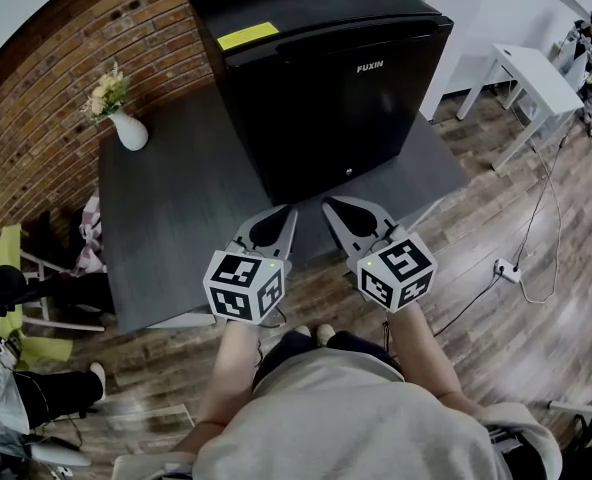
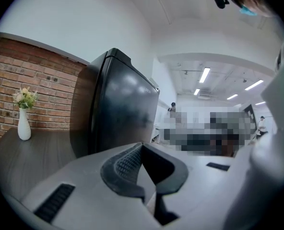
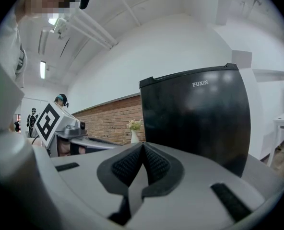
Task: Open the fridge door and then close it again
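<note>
The black FUXIN mini fridge (image 1: 326, 78) stands at the far half of the dark counter (image 1: 166, 228), at 12 o'clock from the person. Its door (image 1: 361, 128) faces the person and sits flush against the body, so it is closed. A yellow label (image 1: 247, 35) lies on the fridge's top, toward the 11 o'clock corner.

Both grippers hover side by side over the counter's near edge, just in front of the door and apart from it. The left gripper (image 1: 289, 211) has its jaws pressed together with nothing between them, and its own view shows the ridged pads meeting at the tip. The right gripper (image 1: 328, 205) is the same, jaws fully together and empty, with its tip aimed at the lower part of the door. The two tips are near each other, and the marker cubes sit toward the person at 6 o'clock.

A white vase of pale flowers (image 1: 126, 118) stands on the counter at 10 o'clock from the grippers, beside the brick wall (image 1: 36, 118) and well apart from the fridge. A white table (image 1: 536, 73) stands on the wooden floor (image 1: 516, 338) at 2 o'clock. A power strip (image 1: 507, 270) lies on the floor at 3 o'clock.
</note>
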`<state>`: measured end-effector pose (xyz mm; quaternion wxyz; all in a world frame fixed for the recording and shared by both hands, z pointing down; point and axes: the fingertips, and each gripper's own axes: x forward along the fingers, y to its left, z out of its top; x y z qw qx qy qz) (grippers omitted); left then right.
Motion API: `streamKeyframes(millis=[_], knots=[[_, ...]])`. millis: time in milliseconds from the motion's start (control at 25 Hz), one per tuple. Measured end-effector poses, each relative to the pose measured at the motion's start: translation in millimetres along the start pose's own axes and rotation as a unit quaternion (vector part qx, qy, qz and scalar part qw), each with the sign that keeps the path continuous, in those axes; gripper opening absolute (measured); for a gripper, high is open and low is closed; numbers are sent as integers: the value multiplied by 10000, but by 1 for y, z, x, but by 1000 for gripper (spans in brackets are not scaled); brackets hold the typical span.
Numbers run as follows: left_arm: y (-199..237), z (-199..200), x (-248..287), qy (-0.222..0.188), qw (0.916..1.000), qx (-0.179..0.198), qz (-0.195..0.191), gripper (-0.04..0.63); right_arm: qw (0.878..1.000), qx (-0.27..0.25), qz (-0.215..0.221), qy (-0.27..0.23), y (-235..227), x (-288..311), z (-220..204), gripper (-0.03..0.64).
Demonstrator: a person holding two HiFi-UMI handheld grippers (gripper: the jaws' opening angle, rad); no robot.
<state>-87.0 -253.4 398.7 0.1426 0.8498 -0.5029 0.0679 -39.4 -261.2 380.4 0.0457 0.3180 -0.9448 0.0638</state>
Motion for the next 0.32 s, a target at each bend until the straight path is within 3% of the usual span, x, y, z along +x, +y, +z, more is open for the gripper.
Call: streamKeyframes(millis=[320], knots=[[-2,7,0,-44,9999,75,-101,6,10000,-38,6,9,1,2,1,-2]])
